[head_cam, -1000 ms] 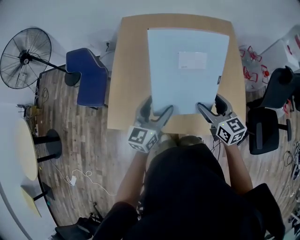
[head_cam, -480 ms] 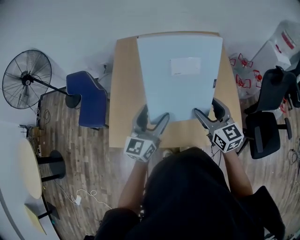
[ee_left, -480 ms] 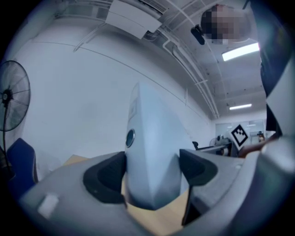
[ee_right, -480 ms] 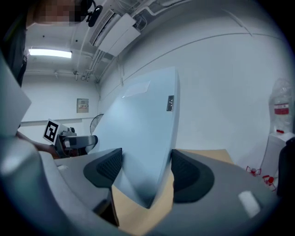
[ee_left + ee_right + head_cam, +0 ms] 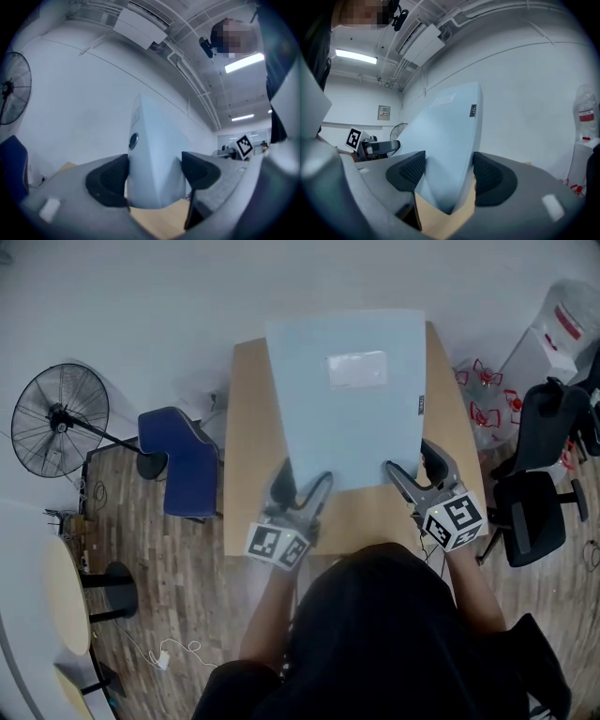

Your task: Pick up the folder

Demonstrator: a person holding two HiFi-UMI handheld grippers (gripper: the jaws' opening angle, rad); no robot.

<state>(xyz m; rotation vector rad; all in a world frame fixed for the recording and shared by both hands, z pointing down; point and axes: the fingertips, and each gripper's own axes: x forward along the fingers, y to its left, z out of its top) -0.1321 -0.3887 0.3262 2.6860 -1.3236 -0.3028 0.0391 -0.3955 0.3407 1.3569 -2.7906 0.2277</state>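
Observation:
A large pale blue folder (image 5: 352,399) with a white label hangs tilted above the wooden table (image 5: 248,446), its near edge held at both corners. My left gripper (image 5: 302,479) grips the near left corner and my right gripper (image 5: 412,465) the near right corner. In the left gripper view the folder (image 5: 150,159) stands edge-on between the black pads (image 5: 105,180) of the left gripper (image 5: 154,176). The right gripper view shows the folder (image 5: 445,145) wedged in the right gripper (image 5: 449,173). Both sets of jaws are closing on it.
A standing fan (image 5: 56,418) and a blue chair (image 5: 183,460) stand left of the table. Black office chairs (image 5: 534,512) and a water bottle (image 5: 567,324) are at the right. A round side table (image 5: 61,596) sits at the lower left, above wood flooring.
Both grippers have risen with the folder between them. The folder has come up off the table, and its far edge now reaches past the table's far edge in the head view.

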